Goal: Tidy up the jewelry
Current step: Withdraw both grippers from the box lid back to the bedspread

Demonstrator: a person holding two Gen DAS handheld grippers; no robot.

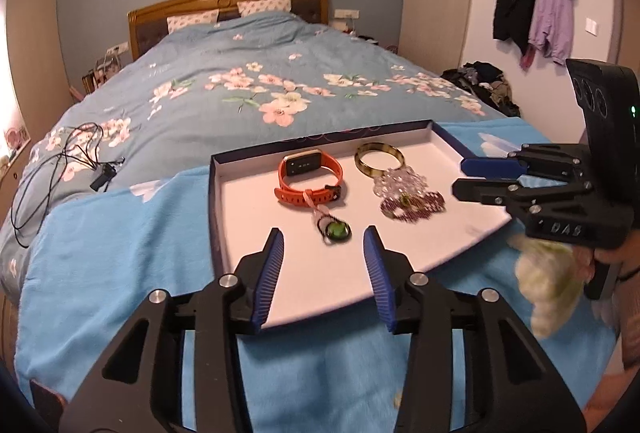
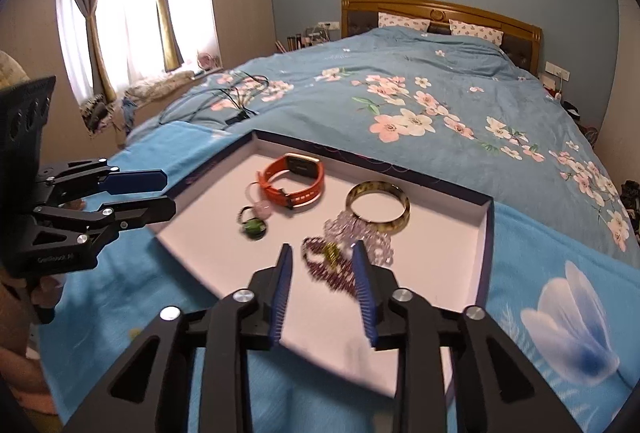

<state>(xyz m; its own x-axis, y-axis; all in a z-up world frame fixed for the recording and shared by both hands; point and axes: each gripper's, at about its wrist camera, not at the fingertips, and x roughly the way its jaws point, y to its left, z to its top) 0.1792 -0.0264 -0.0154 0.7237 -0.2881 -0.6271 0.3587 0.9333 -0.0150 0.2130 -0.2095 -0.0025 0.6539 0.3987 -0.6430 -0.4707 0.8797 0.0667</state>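
open left gripper, jewelry tray

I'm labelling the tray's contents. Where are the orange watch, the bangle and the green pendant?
orange watch (image 1: 303,164): left wrist view, on its dark face.
bangle (image 2: 401,222): right wrist view, on its near rim.
green pendant (image 1: 335,231): left wrist view, on the green stone.

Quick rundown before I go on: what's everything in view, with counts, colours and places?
tray: 1, white inside, dark blue rim, on the blue blanket
watch: 1, orange, tray far left
bangle: 1, olive-yellow, tray far right
clear beads: 1 strand, near side of the bangle
purple beads: 1 strand, nearer than the clear beads
green pendant: 1, tray middle, near side of the watch
blanket: 1, light blue, over the bed
cables: 1 tangle, black, on the quilt
left gripper: open, over the tray's near edge
right gripper: open, over the purple beads
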